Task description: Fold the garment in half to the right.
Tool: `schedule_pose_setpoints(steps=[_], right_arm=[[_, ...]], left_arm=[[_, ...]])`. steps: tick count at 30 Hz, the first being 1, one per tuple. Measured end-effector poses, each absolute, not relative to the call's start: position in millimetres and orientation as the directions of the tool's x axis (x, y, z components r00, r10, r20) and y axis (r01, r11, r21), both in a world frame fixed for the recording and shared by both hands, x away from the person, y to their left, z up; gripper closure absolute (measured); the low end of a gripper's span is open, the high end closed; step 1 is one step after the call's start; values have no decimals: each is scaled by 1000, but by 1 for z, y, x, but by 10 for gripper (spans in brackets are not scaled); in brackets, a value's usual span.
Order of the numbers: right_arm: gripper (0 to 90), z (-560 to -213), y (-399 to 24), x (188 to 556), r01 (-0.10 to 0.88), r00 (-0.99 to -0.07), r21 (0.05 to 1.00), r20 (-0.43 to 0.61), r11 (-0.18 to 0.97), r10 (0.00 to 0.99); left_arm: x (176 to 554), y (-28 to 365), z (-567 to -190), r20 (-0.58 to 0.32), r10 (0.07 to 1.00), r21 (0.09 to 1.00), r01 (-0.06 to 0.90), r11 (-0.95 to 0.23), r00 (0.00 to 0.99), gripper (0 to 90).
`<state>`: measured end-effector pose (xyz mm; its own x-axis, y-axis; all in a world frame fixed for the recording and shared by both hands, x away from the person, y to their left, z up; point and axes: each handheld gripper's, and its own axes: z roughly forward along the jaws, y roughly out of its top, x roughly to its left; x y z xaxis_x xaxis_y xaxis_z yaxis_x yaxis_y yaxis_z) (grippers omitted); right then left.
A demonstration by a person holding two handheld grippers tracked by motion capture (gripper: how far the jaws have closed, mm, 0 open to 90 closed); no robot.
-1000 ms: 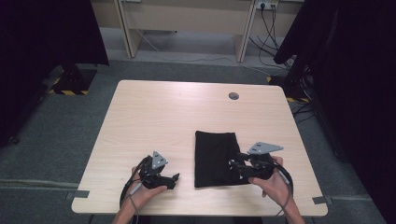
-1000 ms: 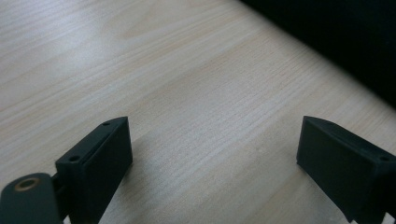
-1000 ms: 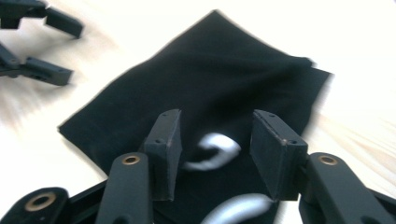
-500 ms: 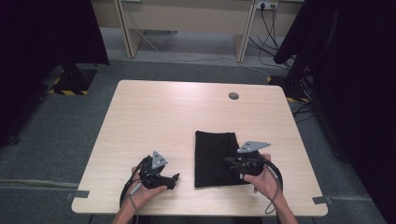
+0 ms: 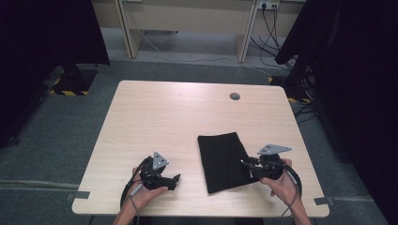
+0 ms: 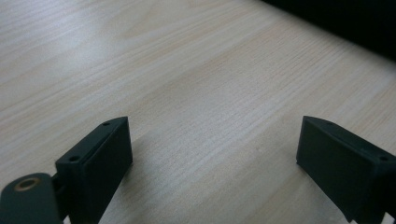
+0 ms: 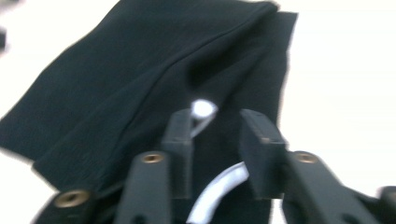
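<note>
The left hand-held gripper (image 6: 212, 163) hovers with jaws wide apart over the bare wooden table (image 6: 187, 70).

A black folded cloth (image 5: 224, 161) lies flat on the table's near right part, its long side angled slightly.

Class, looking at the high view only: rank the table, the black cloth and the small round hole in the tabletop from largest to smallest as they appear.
1. Table
2. Black cloth
3. Round hole, which looks by far the smallest
</note>
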<state>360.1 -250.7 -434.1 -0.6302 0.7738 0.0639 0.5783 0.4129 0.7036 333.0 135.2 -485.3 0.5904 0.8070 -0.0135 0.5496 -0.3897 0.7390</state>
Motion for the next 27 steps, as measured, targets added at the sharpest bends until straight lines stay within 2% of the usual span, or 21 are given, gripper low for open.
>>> schedule_pose_setpoints(steps=[4, 7, 11, 16, 17, 21, 24, 27], right_arm=[[525, -414, -249, 366, 570, -613, 734, 82, 368, 786], [436, -409, -234, 374, 587, -608, 718, 87, 374, 789], [359, -419, -210, 380, 631, -605, 664, 99, 401, 790], [308, -444, -202, 388, 675, -575, 577, 20, 460, 818], [316, -448, -205, 390, 687, -564, 573, 33, 447, 825], [598, -455, -214, 389, 660, -611, 604, 86, 447, 787], [756, -454, -218, 388, 631, -643, 625, 90, 460, 761], [798, -448, -223, 387, 613, -657, 654, 110, 443, 746]], left_arm=[[333, 135, -485, -14, 807, 739, 550, -389, 590, 91], [333, 135, -485, -14, 807, 739, 550, -389, 590, 91], [333, 135, -485, -14, 807, 739, 550, -389, 591, 91], [333, 136, -485, -16, 807, 739, 550, -389, 591, 93], [333, 136, -485, -15, 806, 739, 550, -389, 591, 93], [333, 136, -485, -15, 807, 739, 550, -389, 591, 93], [333, 135, -485, -15, 807, 739, 550, -389, 591, 93], [333, 136, -485, -15, 807, 739, 550, -389, 591, 93]])
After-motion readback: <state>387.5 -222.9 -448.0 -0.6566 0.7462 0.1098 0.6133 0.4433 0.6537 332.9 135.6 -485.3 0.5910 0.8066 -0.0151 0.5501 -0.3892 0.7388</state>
